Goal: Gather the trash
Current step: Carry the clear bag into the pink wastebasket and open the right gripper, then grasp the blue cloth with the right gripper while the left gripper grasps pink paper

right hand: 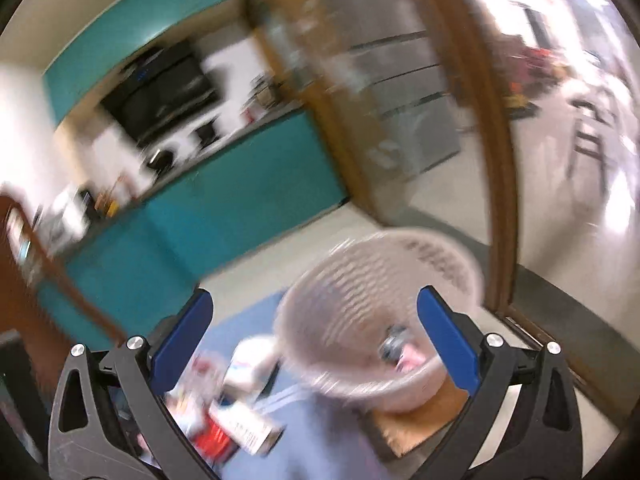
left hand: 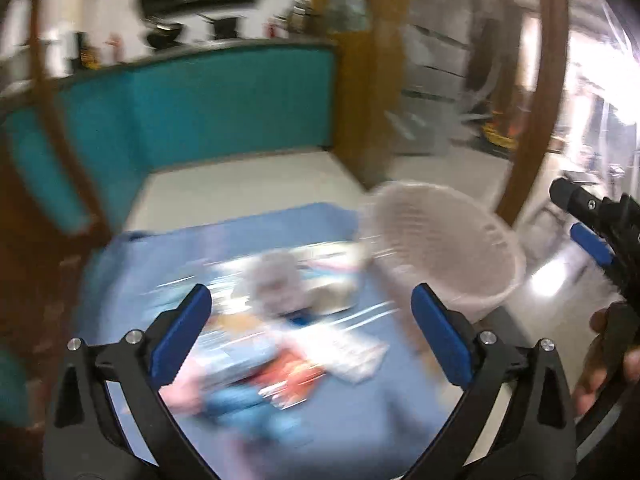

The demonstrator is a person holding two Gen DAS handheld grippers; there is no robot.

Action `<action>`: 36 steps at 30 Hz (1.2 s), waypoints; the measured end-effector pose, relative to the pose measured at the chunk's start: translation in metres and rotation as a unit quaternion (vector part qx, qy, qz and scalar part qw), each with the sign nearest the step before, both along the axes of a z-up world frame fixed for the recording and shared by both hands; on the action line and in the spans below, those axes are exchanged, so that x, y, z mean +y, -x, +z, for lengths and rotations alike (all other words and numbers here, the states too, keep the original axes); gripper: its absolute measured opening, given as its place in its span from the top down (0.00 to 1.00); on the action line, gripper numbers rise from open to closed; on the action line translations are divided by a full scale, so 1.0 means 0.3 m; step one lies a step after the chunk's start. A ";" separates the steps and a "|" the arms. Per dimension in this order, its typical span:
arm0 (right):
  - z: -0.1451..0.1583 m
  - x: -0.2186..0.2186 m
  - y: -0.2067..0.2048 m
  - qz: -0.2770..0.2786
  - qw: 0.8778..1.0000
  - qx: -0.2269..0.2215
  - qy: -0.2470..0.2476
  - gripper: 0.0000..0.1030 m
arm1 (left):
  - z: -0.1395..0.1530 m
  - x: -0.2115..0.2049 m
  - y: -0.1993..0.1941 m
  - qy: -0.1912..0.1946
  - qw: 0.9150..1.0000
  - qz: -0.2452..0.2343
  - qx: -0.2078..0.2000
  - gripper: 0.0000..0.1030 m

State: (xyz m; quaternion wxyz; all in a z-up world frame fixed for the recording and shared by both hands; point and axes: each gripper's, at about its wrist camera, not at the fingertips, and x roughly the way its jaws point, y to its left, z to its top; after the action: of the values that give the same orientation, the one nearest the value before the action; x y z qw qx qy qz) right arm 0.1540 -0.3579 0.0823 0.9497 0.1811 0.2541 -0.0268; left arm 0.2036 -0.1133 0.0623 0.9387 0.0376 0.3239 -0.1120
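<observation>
From the left wrist, our left gripper (left hand: 311, 306) has its fingers spread wide and empty; blurred trash (left hand: 280, 332) lies between and beyond them on the blue cloth (left hand: 360, 420), the basket (left hand: 444, 248) past the right finger.

From the right wrist, our right gripper (right hand: 315, 312) is likewise spread, the basket ahead. Wrappers look light, crinkly (probably slippery); we'd pinch an edge.

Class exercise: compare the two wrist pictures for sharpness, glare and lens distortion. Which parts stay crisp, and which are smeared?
Left wrist view: the left tongs are crisp, the trash on the blue cloth is streaked, and glare whitens the right edge. Right wrist view: the right tongs are sharp, the pale basket is smeared, and the wooden frame bows from fisheye distortion.
</observation>
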 end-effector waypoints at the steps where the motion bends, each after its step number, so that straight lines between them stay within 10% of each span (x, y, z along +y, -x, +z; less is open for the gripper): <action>1: -0.005 0.047 0.000 0.021 1.000 0.010 0.007 0.03 | -0.004 0.057 0.020 0.000 1.000 0.016 0.000 0.03; 11: -0.143 0.446 0.111 0.155 0.978 0.083 0.111 0.03 | -0.118 0.362 0.180 0.045 0.995 0.080 0.041 0.03; 36: -0.123 0.433 0.106 0.139 0.983 0.061 0.102 0.03 | -0.182 0.331 0.215 0.028 0.995 0.061 0.067 0.03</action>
State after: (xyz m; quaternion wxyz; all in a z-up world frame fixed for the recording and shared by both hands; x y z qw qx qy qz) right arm 0.1223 -0.2281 0.0453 0.9402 0.0447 0.3306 0.0688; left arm 0.1391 -0.0141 0.0076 0.9206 -0.0159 0.3848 -0.0654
